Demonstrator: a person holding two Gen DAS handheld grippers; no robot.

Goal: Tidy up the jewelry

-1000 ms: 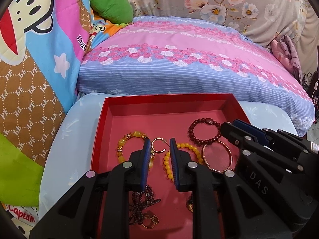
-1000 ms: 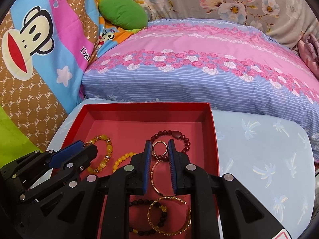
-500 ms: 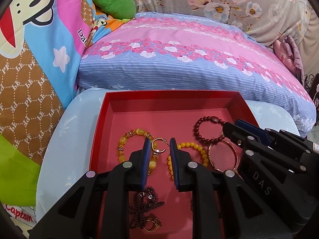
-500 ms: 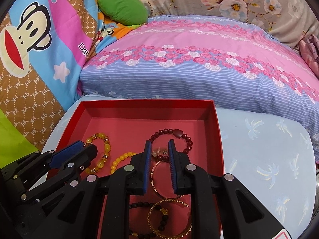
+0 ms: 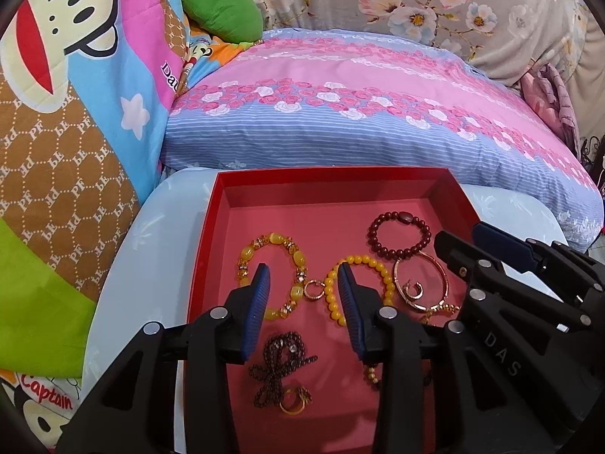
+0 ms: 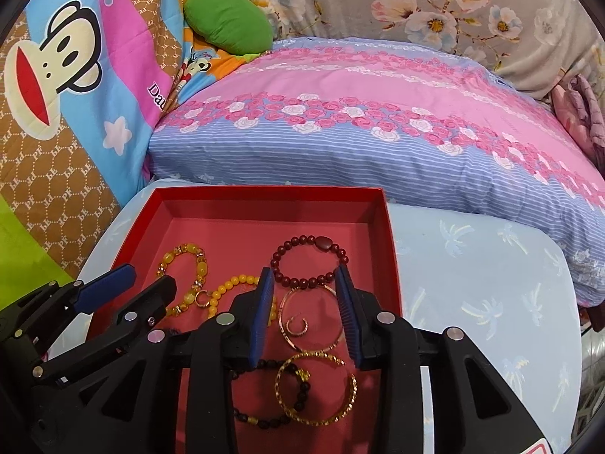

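**Fingers spread on both grippers, nothing held, jewelry all in red tray**

Fingers of left gripper [image 5: 304,291] are apart w/ nothing between the pads; same for right gripper [image 6: 304,295]. Both hover low over the red tray [image 5: 332,178], which sits on a pale blue cushion by the pillow.

Progress (my read): looks near done. Every piece visible is inside the tray, none seen outside it. Laid out separately: yellow stone bracelet [image 5: 270,274], yellow bead bracelet [image 5: 357,283], dark red bead bracelet [image 5: 401,234], rose-gold bangle [image 5: 421,283] w/ a small hoop earring [image 5: 412,291] inside its ring, 2nd small hoop [image 5: 314,290] between the two yellow ones. Left to do, maybe: dark bead strand [image 5: 278,367] is bunched up w/ a gold ring [image 5: 293,403] touching it.

View diffs: left wrist cam shows that bunched strand + ring; right cam doesn't. Right wrist cam shows a gold twisted bangle [image 6: 317,387] overlapping a black bead bracelet [image 6: 264,393] at tray's near edge, mostly hidden in left view.
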